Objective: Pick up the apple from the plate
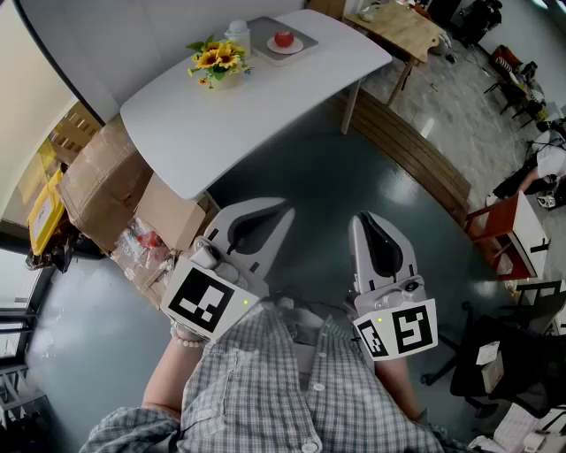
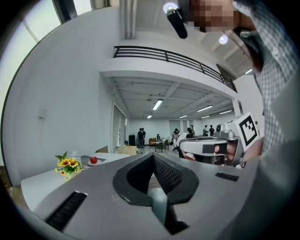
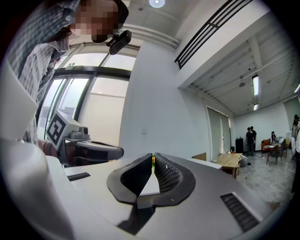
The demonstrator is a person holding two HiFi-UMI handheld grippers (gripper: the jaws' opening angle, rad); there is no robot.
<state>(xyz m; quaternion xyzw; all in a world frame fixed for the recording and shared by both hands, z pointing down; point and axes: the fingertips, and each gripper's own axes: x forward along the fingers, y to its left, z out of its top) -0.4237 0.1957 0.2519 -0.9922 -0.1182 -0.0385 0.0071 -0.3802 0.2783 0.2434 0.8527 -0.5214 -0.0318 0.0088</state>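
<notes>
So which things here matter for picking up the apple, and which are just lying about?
For the job: apple, plate under it, left gripper and right gripper, both shut and empty.

Lying about: sunflowers, white jar, cardboard boxes, wooden table.

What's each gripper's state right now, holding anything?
Left gripper: closed, jaws together, nothing between them.
Right gripper: closed, jaws together, nothing between them.

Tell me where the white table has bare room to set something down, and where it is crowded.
Bare: the near side of the white table, in front of the yellow sunflower bouquet, and its right end beyond the grey tray. Crowded: far edge, with bouquet, white cup, and tray holding the red apple on its plate.
</notes>
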